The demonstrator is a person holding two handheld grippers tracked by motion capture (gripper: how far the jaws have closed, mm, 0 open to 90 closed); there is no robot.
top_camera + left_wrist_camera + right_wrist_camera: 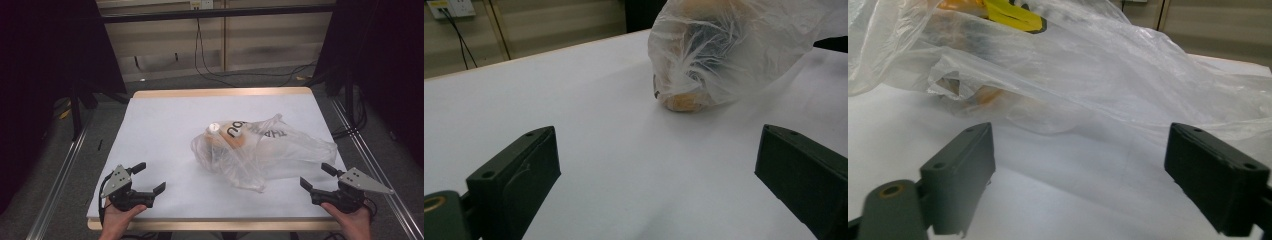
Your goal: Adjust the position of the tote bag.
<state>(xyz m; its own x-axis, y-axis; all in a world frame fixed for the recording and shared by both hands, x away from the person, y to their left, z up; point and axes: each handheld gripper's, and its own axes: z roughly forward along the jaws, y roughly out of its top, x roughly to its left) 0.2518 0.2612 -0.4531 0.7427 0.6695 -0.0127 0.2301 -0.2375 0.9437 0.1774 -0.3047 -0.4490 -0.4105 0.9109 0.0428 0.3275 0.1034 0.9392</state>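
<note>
Pre-grasp: left gripper [148, 178] and right gripper [314, 176] both jaws apart, empty, at the frame's bottom corners; plastic bag [265, 150] with bottle [220, 136] inside at table [165, 125] centre, next move is reaching the bag

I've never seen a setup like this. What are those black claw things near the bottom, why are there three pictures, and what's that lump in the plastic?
No robot here: a person holds a hand-held clamp in each hand, the left gripper and the right gripper. The high view looks down from above the person's side of the white table. The other two pictures come from small cameras riding on each gripper, looking out between its two black jaws. Mid-table lies a thin clear plastic bag with printed lettering, and inside it a bottle with a white cap and orange contents. Both grippers stand open with nothing held, near the table's front edge, apart from the bag.
</note>
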